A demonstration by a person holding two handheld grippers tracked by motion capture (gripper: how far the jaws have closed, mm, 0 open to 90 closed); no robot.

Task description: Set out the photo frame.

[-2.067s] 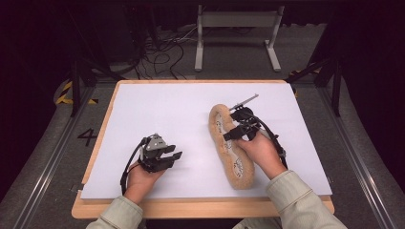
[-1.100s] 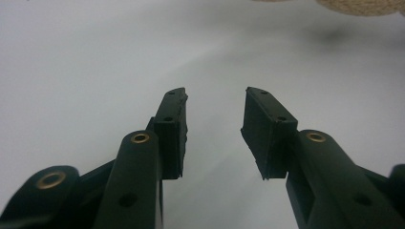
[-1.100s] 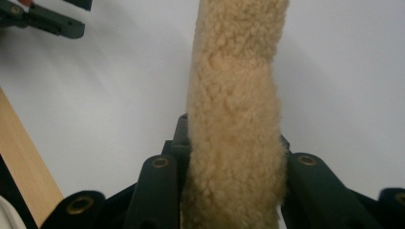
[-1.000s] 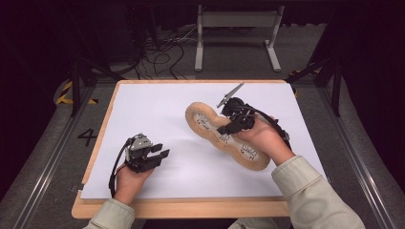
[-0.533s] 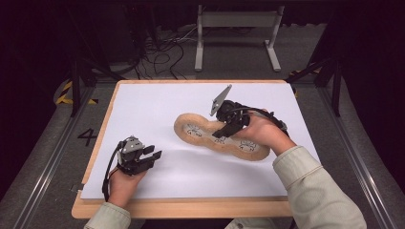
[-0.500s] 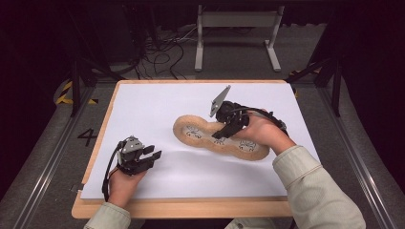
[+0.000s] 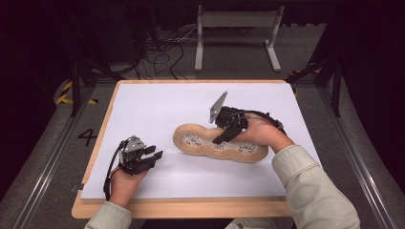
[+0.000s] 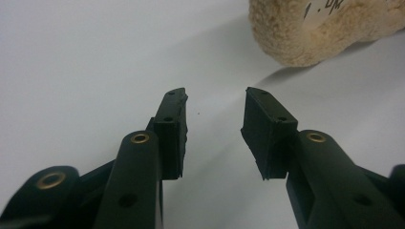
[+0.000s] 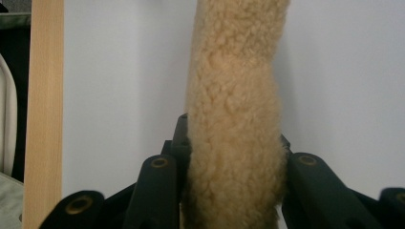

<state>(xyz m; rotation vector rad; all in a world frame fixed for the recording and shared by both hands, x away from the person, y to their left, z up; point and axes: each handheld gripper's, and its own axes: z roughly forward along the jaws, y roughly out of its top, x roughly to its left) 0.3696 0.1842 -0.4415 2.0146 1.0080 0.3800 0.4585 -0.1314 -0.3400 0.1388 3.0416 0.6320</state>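
A tan fleece insole (image 7: pixel 217 144) with white printed patches lies lengthwise across the middle of the white table (image 7: pixel 162 105). My right gripper (image 7: pixel 223 137) is shut on its far edge, near the middle of its length. In the right gripper view the fleece edge (image 9: pixel 234 119) runs up between the black jaws, which press it from both sides. My left gripper (image 7: pixel 154 156) rests at the near left, open and holding nothing, a little short of the insole's left end. In the left gripper view the insole's rounded end (image 8: pixel 310 28) lies ahead at the upper right, apart from the fingers (image 8: pixel 172 129).
The white sheet covers a wooden tabletop whose edge (image 7: pixel 181 210) runs along the front. A metal stand (image 7: pixel 236 28) and cables (image 7: pixel 162 52) lie on the floor beyond the table. A floor mark "4" (image 7: pixel 88 137) sits left of the table.
My right gripper has swung the insole round from lengthwise away from me to lying across the table. My left hand has drawn back toward the near left.
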